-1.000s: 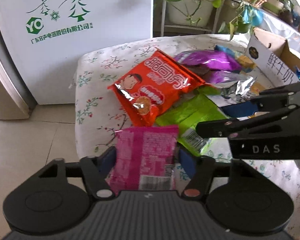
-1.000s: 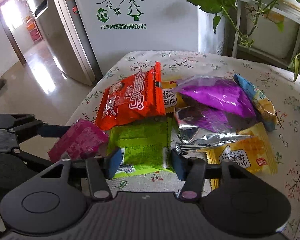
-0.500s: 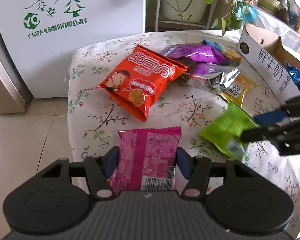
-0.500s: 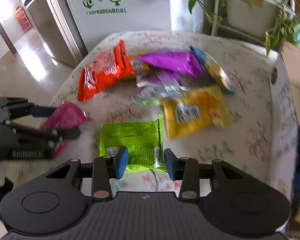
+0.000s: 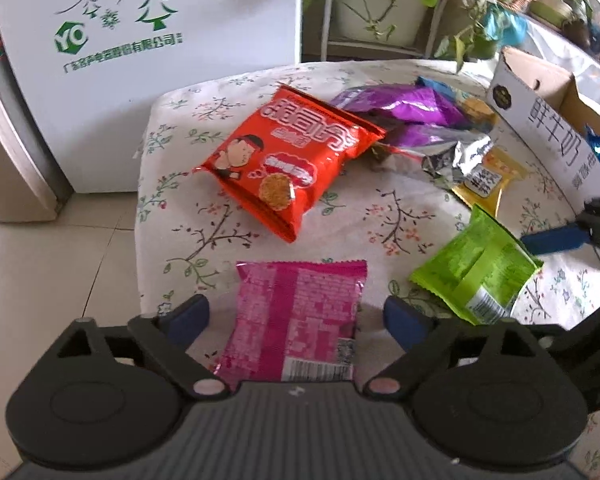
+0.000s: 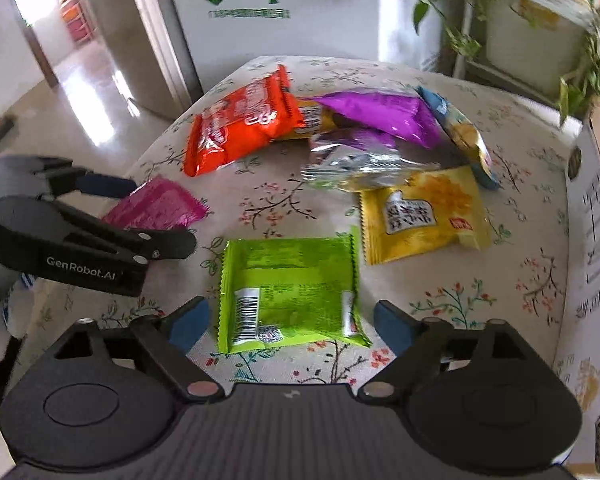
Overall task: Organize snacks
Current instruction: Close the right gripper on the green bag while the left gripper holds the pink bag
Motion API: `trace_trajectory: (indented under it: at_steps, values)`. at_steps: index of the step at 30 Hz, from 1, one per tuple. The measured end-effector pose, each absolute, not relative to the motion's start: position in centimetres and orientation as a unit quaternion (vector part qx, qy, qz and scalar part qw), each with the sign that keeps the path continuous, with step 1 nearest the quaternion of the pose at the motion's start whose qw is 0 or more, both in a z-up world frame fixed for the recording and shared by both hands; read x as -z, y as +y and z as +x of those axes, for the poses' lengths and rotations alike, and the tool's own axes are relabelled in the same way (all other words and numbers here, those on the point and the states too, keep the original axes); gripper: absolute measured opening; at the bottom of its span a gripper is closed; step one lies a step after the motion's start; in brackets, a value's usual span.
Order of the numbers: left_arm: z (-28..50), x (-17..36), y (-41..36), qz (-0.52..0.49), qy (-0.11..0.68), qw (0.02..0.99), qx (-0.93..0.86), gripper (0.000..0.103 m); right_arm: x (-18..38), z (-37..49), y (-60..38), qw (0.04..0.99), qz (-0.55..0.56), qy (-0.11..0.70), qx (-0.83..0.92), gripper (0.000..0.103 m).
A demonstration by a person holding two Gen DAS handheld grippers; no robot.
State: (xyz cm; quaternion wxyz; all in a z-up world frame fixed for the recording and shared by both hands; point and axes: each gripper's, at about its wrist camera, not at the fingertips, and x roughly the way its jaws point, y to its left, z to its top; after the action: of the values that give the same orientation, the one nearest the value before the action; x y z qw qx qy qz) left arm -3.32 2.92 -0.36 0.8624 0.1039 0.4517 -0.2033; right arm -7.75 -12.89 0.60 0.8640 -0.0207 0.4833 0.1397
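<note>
On the flowered tabletop [image 5: 392,216], the left gripper [image 5: 296,316] has its fingers released, spread either side of the pink snack packet [image 5: 296,320] lying flat near the front edge. Behind it lies the orange snack bag [image 5: 292,160], then a pile of purple bags [image 5: 404,104] and a yellow packet [image 6: 420,212]. Further right, the right gripper [image 6: 290,320] also stands released, straddling the green snack packet [image 6: 288,288]. A cardboard box [image 5: 548,128] stands at the far right.
</note>
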Motion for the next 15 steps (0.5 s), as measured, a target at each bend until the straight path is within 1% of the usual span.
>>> trace_trajectory:
  at_steps: [1,2,5,8,11,12,13,14,15]
  values:
    - [-3.36,0.47,2.78,0.107,0.451,0.862,0.205,0.101,-0.46,-7.79,-12.53,0.866,-0.036,0.48,-0.135,0.094]
    - [-3.39,0.59,2.67,0.108,0.451,0.862,0.206,0.102,-0.32,-7.8,-12.23,0.867,-0.049,0.479,-0.13,0.094]
    - [-3.45,0.71,2.57,0.106,0.45,0.863,0.204,0.103,-0.16,-7.56,-12.22,0.869,-0.057,0.476,-0.124,0.095]
    - [-3.46,0.77,2.48,0.104,0.451,0.863,0.202,0.103,-0.13,-7.22,-12.42,0.87,-0.052,0.476,-0.119,0.093]
    - [-3.47,0.69,2.41,0.105,0.454,0.862,0.199,0.102,-0.26,-7.21,-12.57,0.872,-0.049,0.473,-0.12,0.087]
    - [-3.52,0.66,2.34,0.107,0.455,0.861,0.199,0.102,-0.39,-7.31,-12.61,0.872,-0.049,0.471,-0.122,0.08]
    - [-3.61,0.61,2.29,0.108,0.455,0.861,0.201,0.098,-0.51,-7.31,-12.68,0.873,-0.047,0.47,-0.122,0.076]
    - [-3.73,0.49,2.21,0.107,0.454,0.861,0.204,0.095,-0.57,-7.31,-12.8,0.873,-0.045,0.471,-0.121,0.075]
    - [-3.92,0.24,2.02,0.11,0.451,0.86,0.21,0.086,-0.64,-7.33,-12.79,0.873,-0.045,0.471,-0.12,0.071]
